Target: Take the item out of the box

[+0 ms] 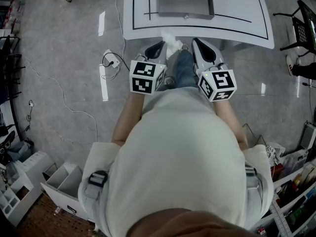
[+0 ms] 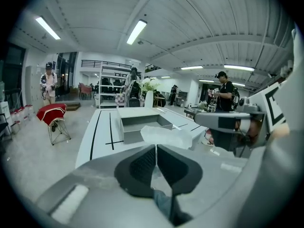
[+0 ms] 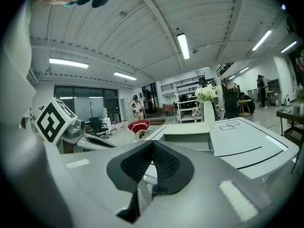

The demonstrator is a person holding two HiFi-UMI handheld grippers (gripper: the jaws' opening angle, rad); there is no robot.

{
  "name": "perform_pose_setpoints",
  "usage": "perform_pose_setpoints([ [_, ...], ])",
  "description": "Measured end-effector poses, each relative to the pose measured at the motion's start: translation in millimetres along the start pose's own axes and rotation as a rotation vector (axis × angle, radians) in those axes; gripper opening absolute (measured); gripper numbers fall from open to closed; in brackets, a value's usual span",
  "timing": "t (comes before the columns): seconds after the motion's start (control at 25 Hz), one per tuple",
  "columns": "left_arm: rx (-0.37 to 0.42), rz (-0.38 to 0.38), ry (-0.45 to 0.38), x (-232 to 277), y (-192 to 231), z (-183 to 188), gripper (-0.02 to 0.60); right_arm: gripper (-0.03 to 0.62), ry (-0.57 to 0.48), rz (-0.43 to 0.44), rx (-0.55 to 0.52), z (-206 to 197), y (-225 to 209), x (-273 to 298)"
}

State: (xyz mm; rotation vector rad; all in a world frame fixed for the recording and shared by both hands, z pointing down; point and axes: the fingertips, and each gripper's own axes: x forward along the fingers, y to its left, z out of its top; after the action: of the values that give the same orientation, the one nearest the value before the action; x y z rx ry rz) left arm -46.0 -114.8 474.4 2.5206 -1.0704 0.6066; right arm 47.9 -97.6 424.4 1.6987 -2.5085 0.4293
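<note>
Two in all: left hand-held gripper [image 2: 156, 151] and right hand-held gripper [image 3: 152, 146]. One white surface [image 1: 239, 9] at twelve o'clock, one open grey box [image 1: 185, 14] on it, one clear plastic bag [image 1: 172, 39], one red chair [image 2: 52, 114].

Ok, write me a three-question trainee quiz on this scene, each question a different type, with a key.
1. True or false: the left tool is shut on the crumpled clear item.
2. Multiple choice: the open grey box sits (A) on the floor, (B) on the white table, (C) on a chair.
3. Short answer: what does the right tool hold?

Key: 1 true. 2 B. 3 nothing; its jaws are together with nothing between them.
</note>
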Motion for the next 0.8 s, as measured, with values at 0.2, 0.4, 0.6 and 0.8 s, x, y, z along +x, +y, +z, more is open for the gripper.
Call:
perform_pose_setpoints([
  [0.2, -0.014, 0.015, -0.05, -10, 0, -3, 0.011, 0.002, 0.008, -0.006, 0.0, -5, 0, -6],
  [0.4, -0.023, 0.013, -0.044, -11, 2, -8, 0.011, 0.002, 0.014, -0.003, -0.004, -6, 1, -7],
  [0.6, -0.03, 0.02, -0.051, -12, 6, -7, 0.011, 0.0, 0.016, 0.002, -0.03, -6, 4, -5],
  [0.8, -0.044, 0.023, -0.059, -12, 10, -3, 0.011, -0.002, 0.021, 0.002, -0.04, -5, 5, -3],
])
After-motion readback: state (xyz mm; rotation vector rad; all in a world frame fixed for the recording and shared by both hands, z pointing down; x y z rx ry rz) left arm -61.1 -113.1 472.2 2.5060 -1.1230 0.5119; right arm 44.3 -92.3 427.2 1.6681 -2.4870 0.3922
